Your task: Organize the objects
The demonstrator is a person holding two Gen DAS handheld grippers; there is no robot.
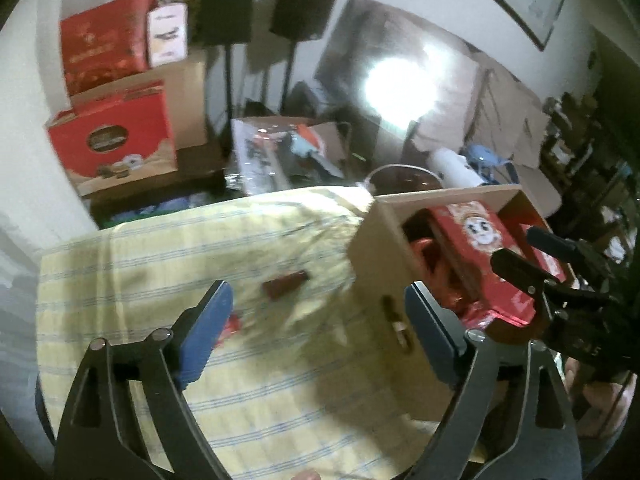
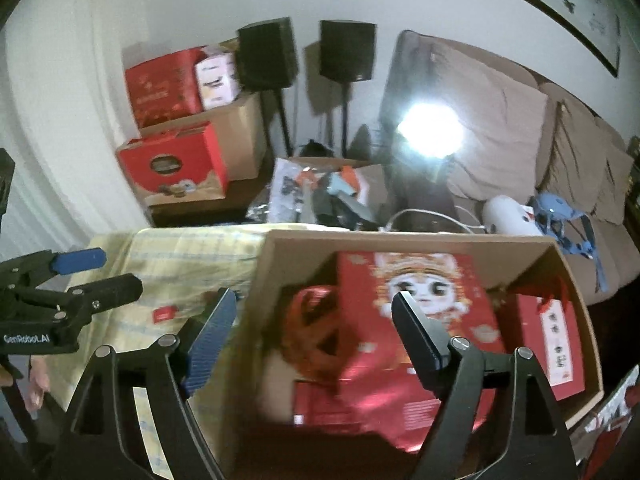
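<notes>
A: How are the two grippers seen?

B: The left gripper [image 1: 318, 312] is held with its jaws spread wide and nothing is caught between them. It is poised above the yellow checked cloth [image 1: 160, 248], beside the near wall of the cardboard box [image 1: 380, 256]. The right gripper [image 2: 314, 314] is likewise spread, and nothing is gripped; one finger is seen outside the box's left wall, the other over its contents.

A: What is found in the box?

B: A red box with a cartoon face [image 2: 416, 304] is laid on top, tilted, in the middle. A red bag with a white label [image 2: 550, 344] is stood against the right wall, and a red ribbon-like bundle [image 2: 316, 332] is pressed in at the left. What lies under them cannot be told.

A: And what is left on the cloth?

B: A small dark red object [image 1: 285, 283] is seen lying on the cloth ahead of the left gripper, apart from the box. A small red packet [image 1: 232, 326] is partly hidden behind the left finger; in the right view a small red packet [image 2: 165, 314] is seen flat on the cloth, left of the box.

A: What is seen beyond the table?

B: Red cartons [image 2: 176, 164] are stacked by the wall, two dark speakers [image 2: 346, 50] are raised on stands, and a sofa [image 2: 520, 128] is set behind a bright lamp [image 2: 432, 130]
</notes>
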